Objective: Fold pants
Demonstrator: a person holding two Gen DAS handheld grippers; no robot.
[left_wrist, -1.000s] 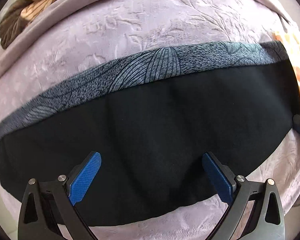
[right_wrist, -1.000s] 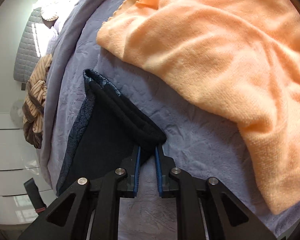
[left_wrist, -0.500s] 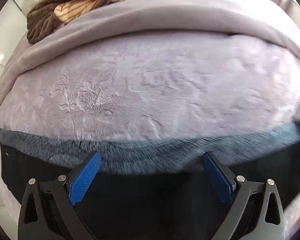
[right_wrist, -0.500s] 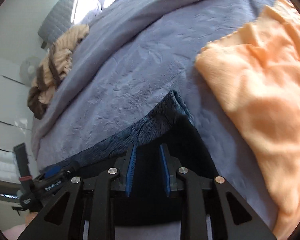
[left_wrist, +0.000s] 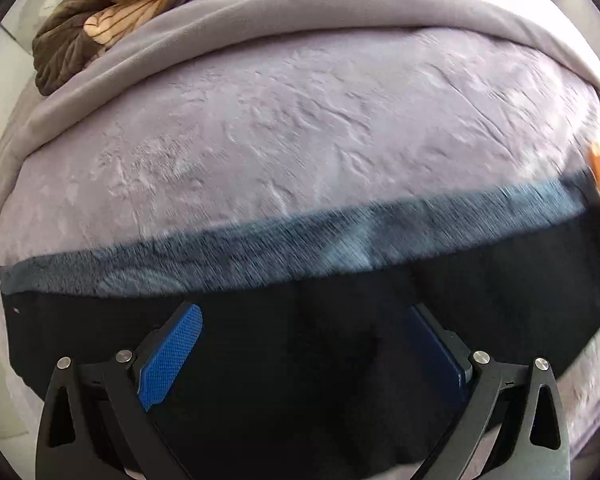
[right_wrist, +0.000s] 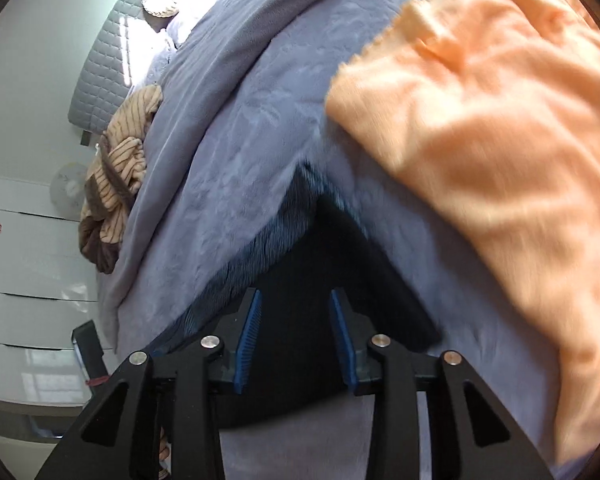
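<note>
Pants (left_wrist: 300,360) showing matt black cloth – bedspread (left_wrist: 300,128) looking plush, embossed – towel (right_wrist: 500,140) looking fuzzy terry – gripper pads (left_wrist: 172,356) showing knurled blue plastic.

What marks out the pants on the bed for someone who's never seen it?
Start at the lilac blanket covering the bed. Left of the orange towel, the pants lie flat near the front edge. They are the only dark item: black cloth with a blue-grey patterned band along the far edge.
</note>
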